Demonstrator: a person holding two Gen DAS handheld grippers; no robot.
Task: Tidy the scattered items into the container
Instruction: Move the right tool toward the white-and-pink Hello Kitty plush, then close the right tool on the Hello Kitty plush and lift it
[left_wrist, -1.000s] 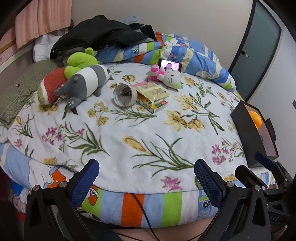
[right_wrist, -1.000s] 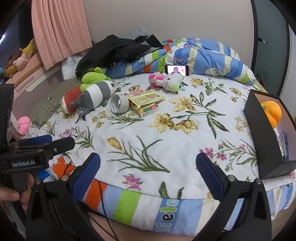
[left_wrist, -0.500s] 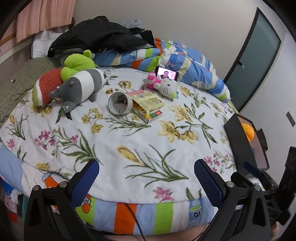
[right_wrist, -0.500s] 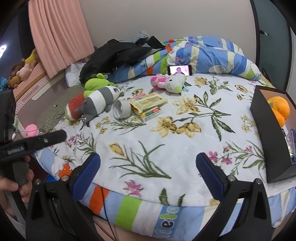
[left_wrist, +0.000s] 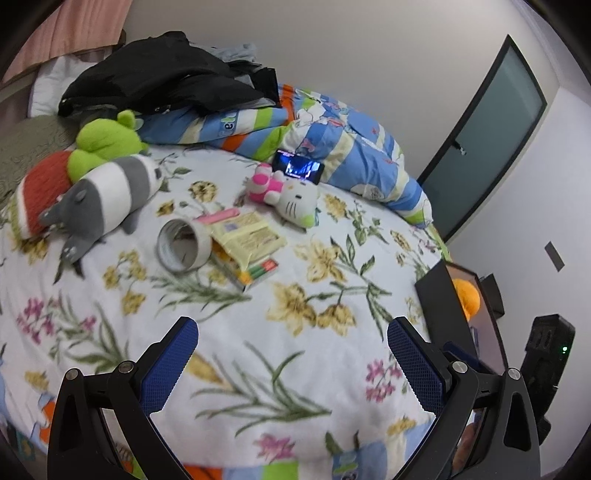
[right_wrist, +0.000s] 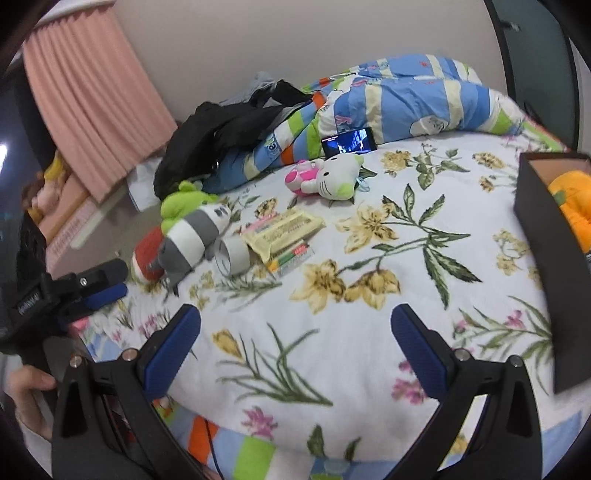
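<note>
Scattered on the floral bed cover lie a grey-and-white striped plush (left_wrist: 99, 199) (right_wrist: 192, 236), a green plush (left_wrist: 103, 140), a white cat plush in pink (left_wrist: 288, 192) (right_wrist: 325, 177), a tape roll (left_wrist: 183, 245) (right_wrist: 232, 254), a yellow packet (left_wrist: 247, 236) (right_wrist: 284, 230) and a box of markers (left_wrist: 258, 271) (right_wrist: 291, 258). A black box (left_wrist: 443, 306) (right_wrist: 546, 236) at the right edge holds an orange plush (right_wrist: 572, 199). My left gripper (left_wrist: 291, 369) and right gripper (right_wrist: 295, 354) hover open over the bed's near edge, nothing between their fingers.
A striped duvet (left_wrist: 351, 147) and black clothing (left_wrist: 166, 81) are heaped along the wall, with a lit phone (left_wrist: 299, 168) propped against them. A pink curtain (right_wrist: 92, 103) hangs at the left. A door (left_wrist: 491, 129) is at the right. A hand (right_wrist: 26, 384) holds the left gripper.
Both grippers have moved forward and up over the bed edge; the items look nearer. Both stay open and empty.
</note>
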